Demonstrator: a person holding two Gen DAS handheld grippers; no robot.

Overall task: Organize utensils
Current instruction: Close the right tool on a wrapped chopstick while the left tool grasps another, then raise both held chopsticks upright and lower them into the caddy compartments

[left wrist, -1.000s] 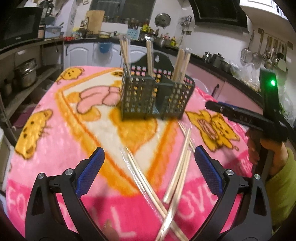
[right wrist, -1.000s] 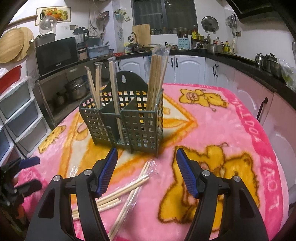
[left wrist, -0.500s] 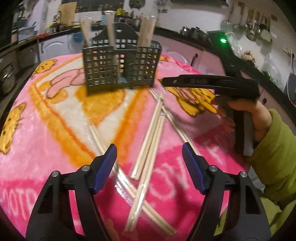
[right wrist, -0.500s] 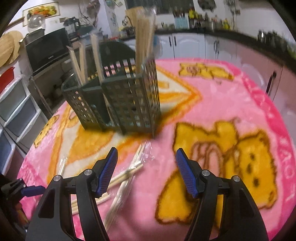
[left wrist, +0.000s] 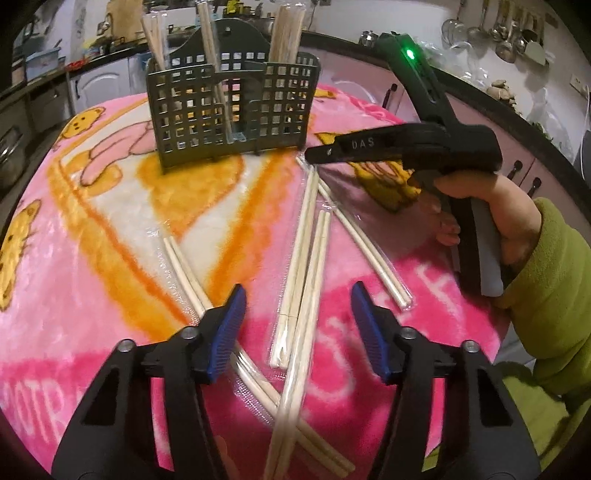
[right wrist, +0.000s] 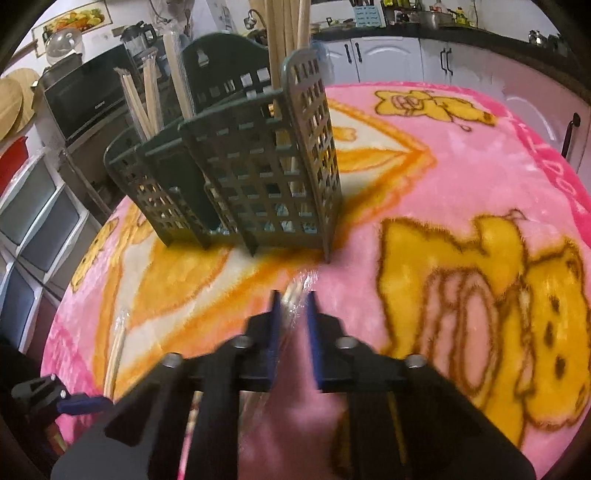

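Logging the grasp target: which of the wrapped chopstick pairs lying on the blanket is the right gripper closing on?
The wrapped pair whose far tip lies closest to the basket; the right gripper straddles that tip. The other pairs lie apart from it.

The caddy (left wrist: pixel 232 110) stands on the blanket (left wrist: pixel 92 221), toward its far side, with chopsticks (left wrist: pixel 286 31) upright in its compartments. Before it, wrapped pairs (left wrist: pixel 303 258) lie on the blanket, some crossing each other. The left gripper (left wrist: pixel 297 328) hangs over their near ends. The right gripper (right wrist: pixel 291 325) sits just before the caddy's right corner, straddling the far tip of one pair (right wrist: pixel 295 291).
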